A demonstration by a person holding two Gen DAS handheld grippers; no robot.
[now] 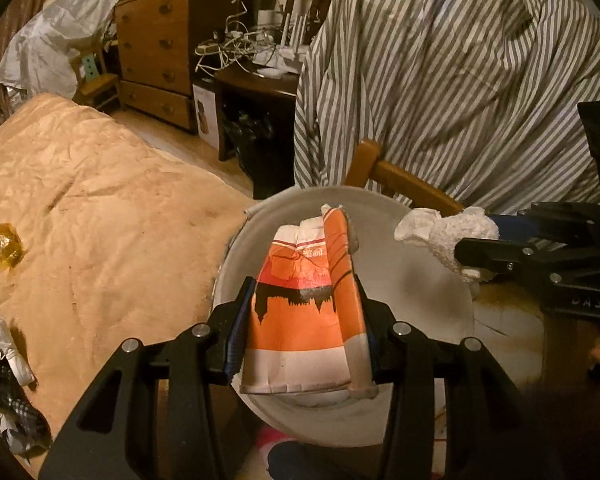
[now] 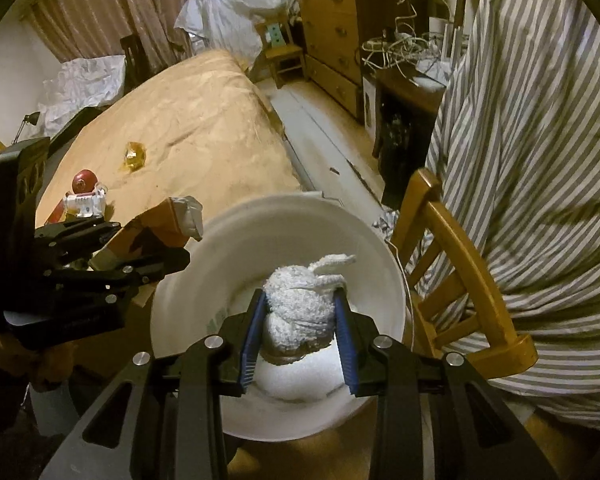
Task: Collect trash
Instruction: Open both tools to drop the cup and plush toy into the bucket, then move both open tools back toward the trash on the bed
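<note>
Left wrist view, from left to right: a yellow wrapper (image 1: 7, 245) lies on the tan bed cover (image 1: 100, 208), and more litter (image 1: 0, 344) sits at the bed's near edge. At centre, the left gripper (image 1: 306, 320) is closed on a crushed orange and white paper cup (image 1: 304, 312), its 2 blue pads pressing the cup's flattened sides. The cup hangs right over the open mouth of a white bucket (image 1: 432, 300). At the right edge, the right gripper (image 1: 472, 252) comes in sideways with a wad of white tissue (image 1: 444, 232) pinched in it, above the bucket's far rim. Behind stands a wooden chair (image 1: 400, 184) draped with a striped shirt (image 1: 460, 80).

Right wrist view, same order: the left gripper (image 2: 168, 248) holds the cup (image 2: 164, 224) over the bucket's left rim, with the wrapper (image 2: 134, 156) and a small bottle (image 2: 84, 202) on the bed behind. The right gripper (image 2: 300, 320) clamps the tissue (image 2: 300, 312) between both pads, narrowly parted, directly above the bucket's (image 2: 380, 264) hollow.
</note>
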